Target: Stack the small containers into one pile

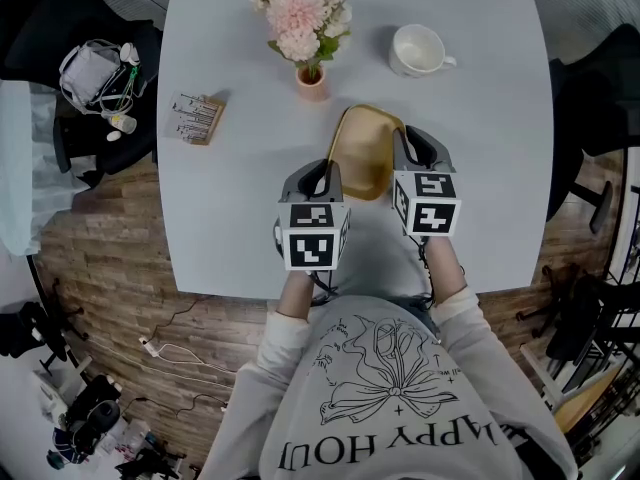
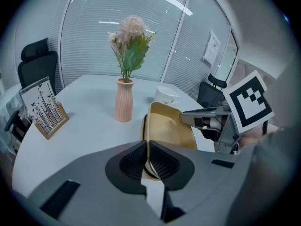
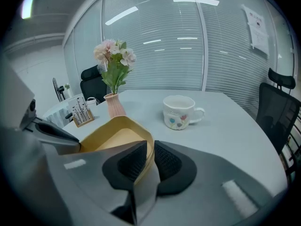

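Two grippers flank the yellow container [image 1: 362, 150] in the head view, toward the table's [image 1: 220, 218] near edge. In the left gripper view, the left gripper [image 1: 322, 180] pinches its left rim. In the right gripper view, the right gripper [image 1: 410, 148] pinches the opposite rim.

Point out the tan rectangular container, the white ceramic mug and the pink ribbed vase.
tan rectangular container [image 1: 365, 153], head view, inner floor.
white ceramic mug [image 1: 416, 50], head view, inside bottom.
pink ribbed vase [image 2: 124, 101], left gripper view, mid body.
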A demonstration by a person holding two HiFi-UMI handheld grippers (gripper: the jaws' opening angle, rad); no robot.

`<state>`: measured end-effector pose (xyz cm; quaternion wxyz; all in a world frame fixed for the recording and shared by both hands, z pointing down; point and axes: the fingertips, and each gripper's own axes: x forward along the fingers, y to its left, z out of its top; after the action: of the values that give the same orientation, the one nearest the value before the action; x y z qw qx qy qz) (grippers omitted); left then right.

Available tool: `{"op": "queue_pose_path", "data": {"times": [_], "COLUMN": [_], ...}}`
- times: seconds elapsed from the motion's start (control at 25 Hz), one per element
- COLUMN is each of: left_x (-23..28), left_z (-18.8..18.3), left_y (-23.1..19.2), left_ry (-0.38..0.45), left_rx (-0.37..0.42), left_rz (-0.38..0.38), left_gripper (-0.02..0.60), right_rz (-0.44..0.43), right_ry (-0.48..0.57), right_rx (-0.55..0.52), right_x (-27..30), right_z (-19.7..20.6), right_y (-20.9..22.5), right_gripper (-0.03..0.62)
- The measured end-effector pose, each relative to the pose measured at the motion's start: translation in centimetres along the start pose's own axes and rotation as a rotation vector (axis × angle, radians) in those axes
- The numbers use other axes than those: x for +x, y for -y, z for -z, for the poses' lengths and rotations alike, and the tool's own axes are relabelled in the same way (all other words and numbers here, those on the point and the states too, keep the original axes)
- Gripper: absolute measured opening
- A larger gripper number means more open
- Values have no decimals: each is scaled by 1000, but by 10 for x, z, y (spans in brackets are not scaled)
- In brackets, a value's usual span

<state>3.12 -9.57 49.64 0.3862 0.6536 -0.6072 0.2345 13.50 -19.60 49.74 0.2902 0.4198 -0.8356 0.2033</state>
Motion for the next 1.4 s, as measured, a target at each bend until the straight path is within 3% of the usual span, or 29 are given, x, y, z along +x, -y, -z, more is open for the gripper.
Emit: {"op": "queue_pose_path", "data": {"times": [0.68, 0.92, 1.16, 1.4], "left_x": [17, 13, -2, -30], "left_z": [8, 2, -17, -50], "left_y": [-10, -16, -16, -12], "left_ry": [-36, -9, 84, 267], "left_rx": [25, 12, 9, -5], "left_rz": [-7, -14, -31, -52], "left_gripper": [42, 81, 84, 83], "right_rz": [-2, 0, 25, 46], "right_ry": [-33, 3, 92, 217], "right_rx": [-19, 23, 68, 54], "right_x": [16, 11, -10, -47], "right_z": [8, 3, -13, -41], "right_y": [0, 7, 15, 14], "right_gripper": [75, 137, 141, 140]}}
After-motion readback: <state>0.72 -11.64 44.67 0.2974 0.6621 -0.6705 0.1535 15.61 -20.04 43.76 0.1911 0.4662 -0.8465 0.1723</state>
